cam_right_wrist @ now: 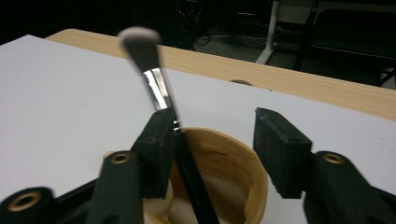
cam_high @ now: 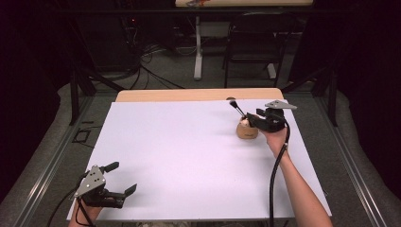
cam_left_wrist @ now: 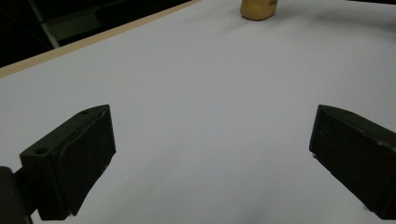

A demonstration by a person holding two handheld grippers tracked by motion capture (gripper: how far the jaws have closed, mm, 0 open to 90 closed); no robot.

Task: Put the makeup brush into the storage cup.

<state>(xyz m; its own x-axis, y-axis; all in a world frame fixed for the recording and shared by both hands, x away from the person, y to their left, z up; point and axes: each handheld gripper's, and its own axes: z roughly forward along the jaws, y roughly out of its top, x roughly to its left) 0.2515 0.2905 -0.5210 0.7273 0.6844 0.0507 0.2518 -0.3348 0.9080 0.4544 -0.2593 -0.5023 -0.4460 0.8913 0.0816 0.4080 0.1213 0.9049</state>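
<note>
A small tan wooden cup (cam_high: 248,130) stands on the white sheet (cam_high: 189,156) at the far right. A makeup brush (cam_high: 235,107) with a black handle, silver ferrule and pale bristles stands in it and leans up to the left. My right gripper (cam_high: 250,118) hovers over the cup, open. In the right gripper view the brush (cam_right_wrist: 154,79) rests against the left jaw and the cup (cam_right_wrist: 238,158) sits under the gripper (cam_right_wrist: 215,135); white things lie inside the cup. My left gripper (cam_high: 124,177) is open near the front left corner, holding nothing. In the left gripper view the gripper (cam_left_wrist: 212,140) faces the cup (cam_left_wrist: 258,9) far off.
The white sheet covers most of the wooden table (cam_high: 189,94), whose far strip stays bare. Behind the table stand a black chair (cam_high: 257,42) and a white table leg (cam_high: 198,47), with cables on the floor. A cable (cam_high: 274,179) trails from the right gripper along the forearm.
</note>
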